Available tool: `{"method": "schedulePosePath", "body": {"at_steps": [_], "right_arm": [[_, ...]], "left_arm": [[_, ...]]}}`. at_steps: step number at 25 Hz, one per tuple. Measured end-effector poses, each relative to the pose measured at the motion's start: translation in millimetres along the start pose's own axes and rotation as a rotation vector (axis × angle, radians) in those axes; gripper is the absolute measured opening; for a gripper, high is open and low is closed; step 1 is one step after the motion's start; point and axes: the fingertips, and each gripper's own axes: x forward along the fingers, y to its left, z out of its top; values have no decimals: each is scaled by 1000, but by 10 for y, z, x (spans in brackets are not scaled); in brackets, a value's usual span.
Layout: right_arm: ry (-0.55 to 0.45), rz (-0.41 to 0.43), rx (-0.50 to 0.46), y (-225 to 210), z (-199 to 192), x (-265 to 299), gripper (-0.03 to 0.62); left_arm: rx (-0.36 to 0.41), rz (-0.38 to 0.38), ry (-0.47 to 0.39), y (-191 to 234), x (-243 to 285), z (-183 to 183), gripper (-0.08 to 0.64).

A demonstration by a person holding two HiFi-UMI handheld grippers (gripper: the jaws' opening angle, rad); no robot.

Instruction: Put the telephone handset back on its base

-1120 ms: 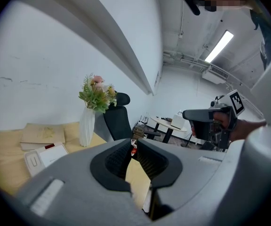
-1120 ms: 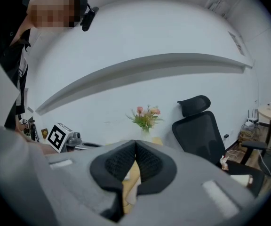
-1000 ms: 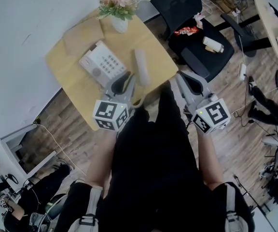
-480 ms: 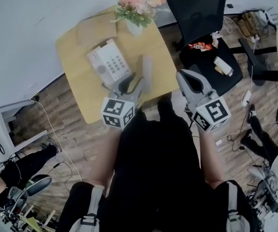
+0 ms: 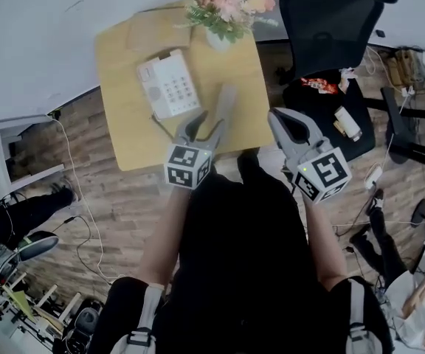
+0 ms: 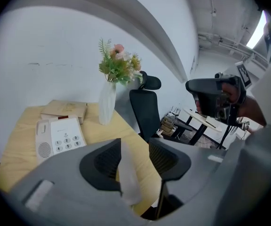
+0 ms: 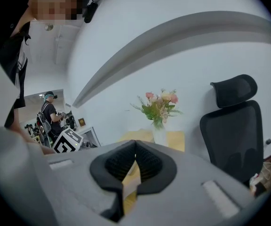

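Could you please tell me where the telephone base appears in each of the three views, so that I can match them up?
Head view: the telephone base lies on the yellow table, upper left of centre.
Left gripper view: the base is at lower left, on the table, left of the white vase.
Right gripper view: not in it.
Shared landmark: the vase of flowers, visible in all three.

From the head we look steeply down on the table [image 5: 120,135]. Riding the left gripper [image 5: 202,124], we sit low and close over the tabletop, facing the wall. Riding the right gripper [image 5: 280,120], we face that same wall from beside the table's edge. All three views share the flower vase [image 5: 220,37] and the black chair [image 5: 330,21].
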Motion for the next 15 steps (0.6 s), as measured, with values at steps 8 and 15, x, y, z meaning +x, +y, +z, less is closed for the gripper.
{"method": "schedulePosePath", "body": {"at_steps": [8, 15], "right_arm": [[85, 127, -7, -126, -254, 115, 3], [151, 178, -21, -208, -418, 160, 3]], "left_arm": [[-50, 127, 67, 83, 362, -397, 210], [-56, 187, 125, 147, 576, -605, 233]]}}
